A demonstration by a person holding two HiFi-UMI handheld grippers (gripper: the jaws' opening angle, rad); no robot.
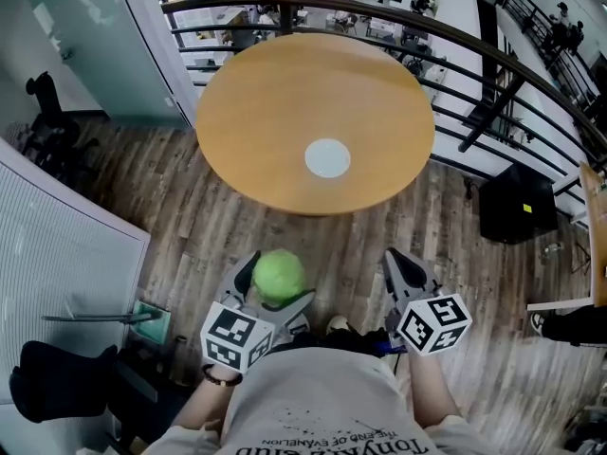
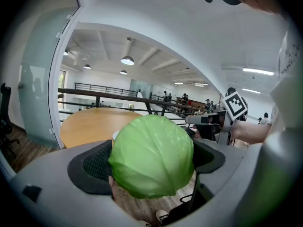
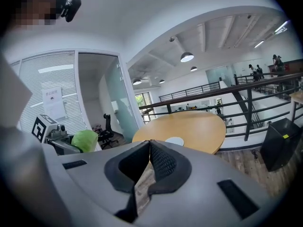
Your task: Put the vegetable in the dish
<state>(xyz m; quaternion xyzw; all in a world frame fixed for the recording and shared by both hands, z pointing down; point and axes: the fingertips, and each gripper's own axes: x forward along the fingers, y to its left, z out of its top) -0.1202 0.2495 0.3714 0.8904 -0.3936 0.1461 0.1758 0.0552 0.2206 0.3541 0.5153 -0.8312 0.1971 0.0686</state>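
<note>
Short of the round wooden table [image 1: 285, 102], head view: one left gripper [image 1: 277, 290] clamps one round pale-green cabbage [image 1: 279, 275] over the plank floor [image 1: 190, 226], just off the table's near edge. One small white round dish [image 1: 327, 157] sits on the table, toward that near edge. One right gripper [image 1: 402, 265] hangs alongside, also off the table.

Left gripper view: its two jaws stand wide, pressed on the cabbage's sides, with the table behind.

Right gripper view: two jaws drawn together, tips touching, nothing between them. Beyond them is the table with its one dish, and the cabbage is off to the table's left.
</note>
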